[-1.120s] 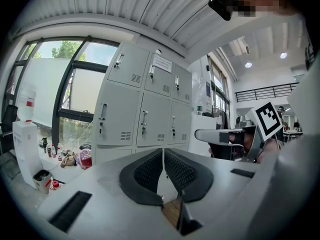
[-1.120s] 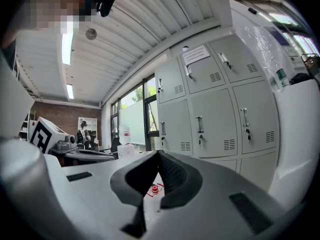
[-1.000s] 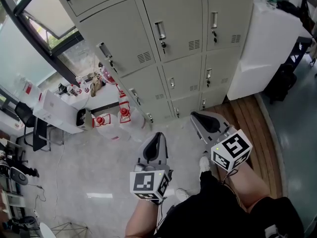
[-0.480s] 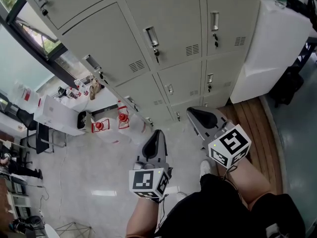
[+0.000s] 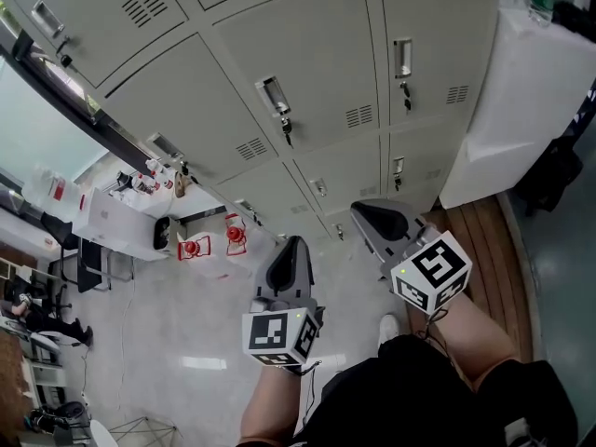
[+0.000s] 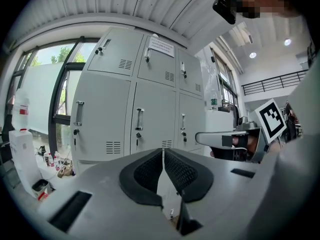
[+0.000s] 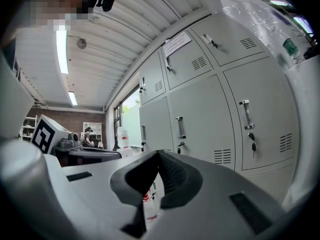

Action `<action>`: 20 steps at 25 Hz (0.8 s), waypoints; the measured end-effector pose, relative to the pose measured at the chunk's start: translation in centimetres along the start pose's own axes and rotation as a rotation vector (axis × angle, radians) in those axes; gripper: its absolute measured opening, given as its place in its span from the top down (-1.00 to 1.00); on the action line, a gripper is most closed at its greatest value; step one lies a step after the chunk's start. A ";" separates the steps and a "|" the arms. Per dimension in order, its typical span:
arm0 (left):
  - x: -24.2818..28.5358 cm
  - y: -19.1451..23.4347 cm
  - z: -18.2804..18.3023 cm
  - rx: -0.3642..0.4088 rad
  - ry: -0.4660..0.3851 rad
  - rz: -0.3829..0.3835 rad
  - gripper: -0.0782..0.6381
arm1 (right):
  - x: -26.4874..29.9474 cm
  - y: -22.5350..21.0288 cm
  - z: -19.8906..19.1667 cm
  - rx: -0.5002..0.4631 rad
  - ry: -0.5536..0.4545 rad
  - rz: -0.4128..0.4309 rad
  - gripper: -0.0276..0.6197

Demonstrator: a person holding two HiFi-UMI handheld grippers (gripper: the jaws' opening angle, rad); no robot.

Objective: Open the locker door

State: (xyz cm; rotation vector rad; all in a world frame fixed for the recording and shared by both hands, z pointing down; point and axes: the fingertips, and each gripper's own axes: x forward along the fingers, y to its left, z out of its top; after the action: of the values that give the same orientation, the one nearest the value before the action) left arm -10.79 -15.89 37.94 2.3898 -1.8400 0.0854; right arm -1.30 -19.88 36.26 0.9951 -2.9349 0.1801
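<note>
A bank of grey metal lockers (image 5: 307, 73) stands ahead, all doors closed, each with a chrome handle (image 5: 273, 96) and a key in the lock below it. My left gripper (image 5: 291, 248) is held out level toward the lower lockers, jaws shut and empty; in the left gripper view (image 6: 163, 152) it faces the middle column's handle (image 6: 140, 119) from a distance. My right gripper (image 5: 370, 215) is beside it, also shut on nothing; in the right gripper view (image 7: 159, 154) the locker doors (image 7: 200, 119) fill the right side. Neither gripper touches a locker.
A white cabinet (image 5: 521, 101) stands right of the lockers on a wooden platform (image 5: 475, 240). Left of the lockers sit white jugs with red caps (image 5: 212, 240), a white box (image 5: 110, 220) and a window (image 5: 37, 128). The person's legs and shoe (image 5: 389, 326) are below.
The lockers have come closer and grown in the head view as the person walks up. Both grippers advanced with the body, still shut and side by side.
</note>
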 end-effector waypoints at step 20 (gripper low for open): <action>6.6 1.0 3.4 0.016 -0.056 0.110 0.71 | 0.6 -5.2 1.2 0.014 -0.017 0.041 0.75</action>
State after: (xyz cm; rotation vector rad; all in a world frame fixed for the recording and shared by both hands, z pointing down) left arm -10.13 -22.91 35.40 2.3234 -2.0021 0.0445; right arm 1.38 -24.44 35.65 0.9440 -2.9746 0.1948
